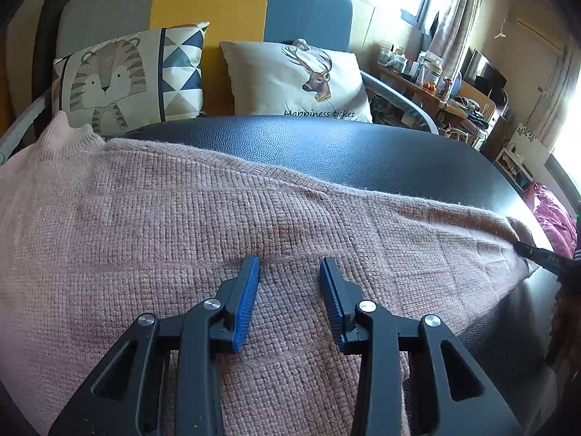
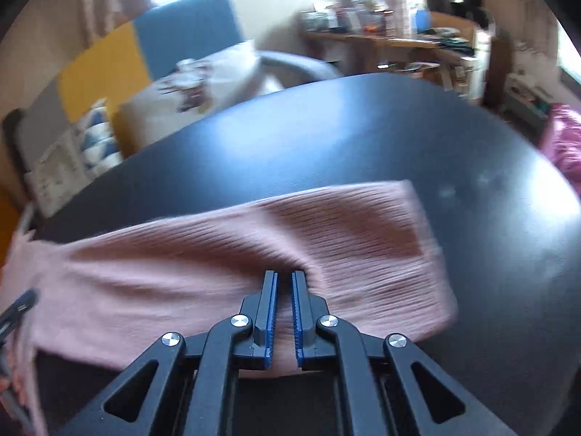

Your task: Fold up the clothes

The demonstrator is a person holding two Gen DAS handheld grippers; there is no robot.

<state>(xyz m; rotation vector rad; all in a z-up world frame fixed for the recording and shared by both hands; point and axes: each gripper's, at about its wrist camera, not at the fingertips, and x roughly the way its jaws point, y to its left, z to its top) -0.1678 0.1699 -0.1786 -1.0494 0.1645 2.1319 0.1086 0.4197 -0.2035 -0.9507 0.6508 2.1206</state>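
A pink knit sweater (image 1: 218,218) lies spread on a black table (image 1: 363,152). My left gripper (image 1: 289,265) is open, its blue pads resting over the middle of the sweater, holding nothing. In the right wrist view, which is blurred, my right gripper (image 2: 285,279) is shut on a fold of the sweater's ribbed part (image 2: 326,232), lifting it a little off the black table (image 2: 326,138). The tip of the right gripper shows at the sweater's right corner in the left wrist view (image 1: 541,254).
A sofa behind the table holds a tiger cushion (image 1: 127,76) and a deer cushion (image 1: 297,80). A cluttered desk (image 1: 428,80) stands at the back right. A magenta cloth (image 1: 552,214) lies beyond the table's right edge.
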